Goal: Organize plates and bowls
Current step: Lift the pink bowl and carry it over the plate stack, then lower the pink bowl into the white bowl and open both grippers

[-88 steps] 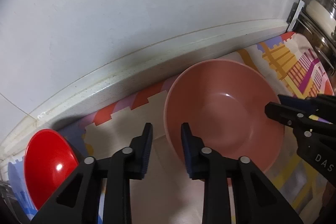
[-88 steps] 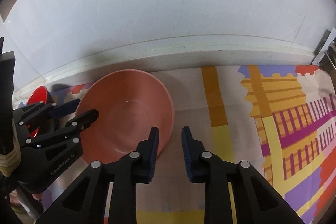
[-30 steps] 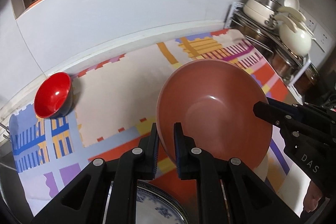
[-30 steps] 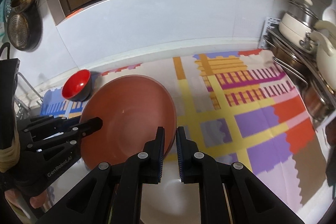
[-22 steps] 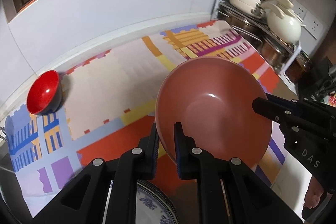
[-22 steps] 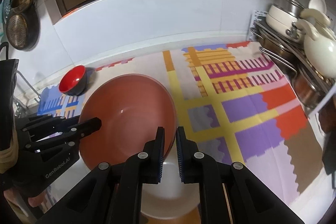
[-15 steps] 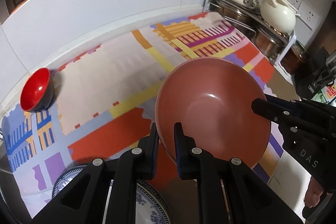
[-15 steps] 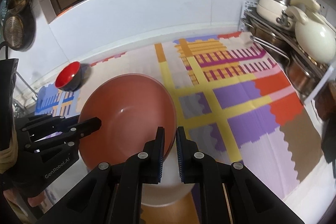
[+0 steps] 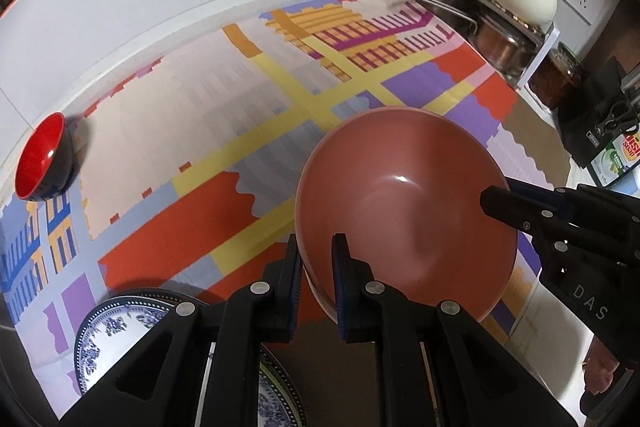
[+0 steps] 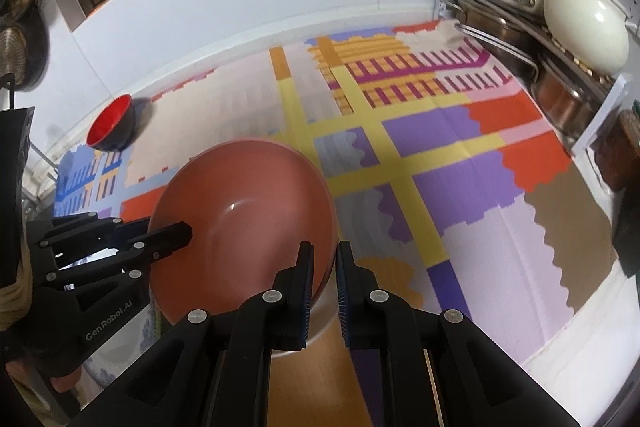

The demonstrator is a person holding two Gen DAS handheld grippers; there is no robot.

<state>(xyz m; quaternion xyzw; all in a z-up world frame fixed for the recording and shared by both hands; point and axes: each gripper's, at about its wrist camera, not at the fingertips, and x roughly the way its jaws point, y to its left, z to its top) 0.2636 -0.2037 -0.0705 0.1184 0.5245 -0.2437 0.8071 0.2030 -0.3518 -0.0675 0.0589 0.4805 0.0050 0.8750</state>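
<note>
A large, smooth terracotta-pink ceramic bowl point(image 9: 404, 215) is held clear of the counter between the two grippers, tilted so its glossy inside faces the cameras, with a small highlight near its centre. It hangs above the near part of a bright patchwork cloth point(image 9: 224, 115) of yellow, orange, purple and cream blocks that covers the counter.

The left gripper point(image 9: 316, 267) is clamped on the bowl's near-left rim, one black finger outside the wall and one inside, jaws almost together with only the rim between them. The right gripper point(image 10: 322, 267) grips the opposite rim in the same way, its blue-padded fingers pinching the thin edge; in the left wrist view it reaches in from the right side point(image 9: 520, 211).

Below the left gripper lies a blue-and-white patterned plate point(image 9: 120, 331) at the cloth's near edge. Under the bowl, in the right wrist view, a pale round dish point(image 10: 316, 323) shows, partly hidden. A small red bowl with a dark outside point(image 10: 110, 125) sits far off by the white wall, well apart from the rest
</note>
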